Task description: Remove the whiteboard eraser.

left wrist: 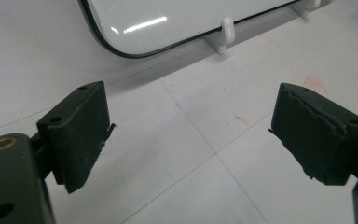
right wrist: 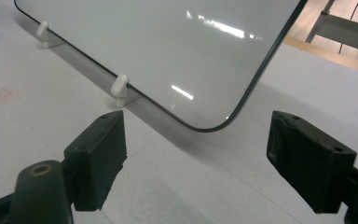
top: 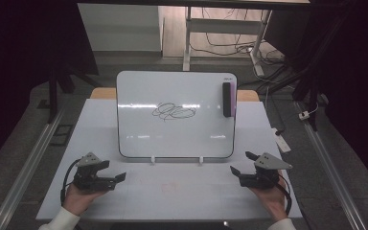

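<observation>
The left gripper (top: 117,173) lay low on the table (top: 182,191) at about seven o'clock in the high view, its jaws spread wide with nothing between them; its own view showed only bare tabletop between the two black pads (left wrist: 81,135). The right gripper (top: 242,164), at about five o'clock, sat the same way, jaws wide apart and empty, its pads (right wrist: 100,156) framing the lower corner of the whiteboard (right wrist: 168,51). The whiteboard (top: 175,115) stood tilted back on two small white feet (top: 152,159) at the centre of the table, well apart from both grippers. A black scribble (top: 172,111) marked its middle, and a black eraser with a purple edge (top: 227,99) clung near its upper right corner, at about one o'clock. Judged from this, the work looked to be wiping the board, and none of it seemed done: the scribble was whole and the eraser untouched. What remained was probably to take the eraser off the board, rub out the marks and put it back. Nothing lay between the right gripper and the eraser. Faint reddish stains (left wrist: 314,83) showed on the tabletop, and beyond the table stood desk legs and loose cables (top: 230,45) on the floor.
</observation>
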A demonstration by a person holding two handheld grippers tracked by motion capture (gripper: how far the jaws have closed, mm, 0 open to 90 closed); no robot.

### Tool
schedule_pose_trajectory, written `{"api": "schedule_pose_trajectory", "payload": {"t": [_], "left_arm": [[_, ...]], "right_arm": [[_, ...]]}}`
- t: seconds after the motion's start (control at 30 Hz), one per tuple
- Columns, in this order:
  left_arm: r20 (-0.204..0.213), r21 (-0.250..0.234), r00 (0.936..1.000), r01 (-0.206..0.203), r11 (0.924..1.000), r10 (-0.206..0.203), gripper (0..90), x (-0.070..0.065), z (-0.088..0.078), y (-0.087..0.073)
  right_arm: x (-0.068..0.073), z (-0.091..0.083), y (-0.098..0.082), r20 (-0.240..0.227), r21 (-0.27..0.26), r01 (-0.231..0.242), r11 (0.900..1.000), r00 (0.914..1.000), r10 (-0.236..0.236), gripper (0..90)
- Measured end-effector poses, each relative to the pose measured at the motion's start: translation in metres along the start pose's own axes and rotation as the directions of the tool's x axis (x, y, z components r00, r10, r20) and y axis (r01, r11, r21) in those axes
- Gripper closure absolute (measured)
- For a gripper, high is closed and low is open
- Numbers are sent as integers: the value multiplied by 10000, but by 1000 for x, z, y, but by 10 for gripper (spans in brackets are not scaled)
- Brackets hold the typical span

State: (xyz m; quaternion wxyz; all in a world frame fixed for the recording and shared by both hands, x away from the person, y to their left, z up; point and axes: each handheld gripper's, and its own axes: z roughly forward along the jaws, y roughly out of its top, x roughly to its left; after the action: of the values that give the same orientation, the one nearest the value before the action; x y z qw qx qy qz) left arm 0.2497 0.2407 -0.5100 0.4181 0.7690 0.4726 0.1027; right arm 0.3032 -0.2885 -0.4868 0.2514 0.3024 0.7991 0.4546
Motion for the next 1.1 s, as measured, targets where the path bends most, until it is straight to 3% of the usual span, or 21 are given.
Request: {"api": "schedule_pose_trajectory", "payload": {"t": [0.3,0.6,0.97,1.1], "left_arm": [[-127,-90,9999,11,10000,-12,125,0,-2,-1],[-57,-24,10000,-66,10000,66,126,-1,-1,-1],[-63,-58,9998,172,9998,-172,124,1,-1,0],[-111,-29,9998,142,9999,-142,123,0,0,0]], "right_arm": [[-2,8,-2,202,190,-219,9996,9996,215,210],[1,3,3,572,156,-410,9990,9976,401,226],[2,7,33,909,-198,-359,9992,9952,376,242],[-3,11,54,1132,-488,-594,9970,9915,646,244]]}}
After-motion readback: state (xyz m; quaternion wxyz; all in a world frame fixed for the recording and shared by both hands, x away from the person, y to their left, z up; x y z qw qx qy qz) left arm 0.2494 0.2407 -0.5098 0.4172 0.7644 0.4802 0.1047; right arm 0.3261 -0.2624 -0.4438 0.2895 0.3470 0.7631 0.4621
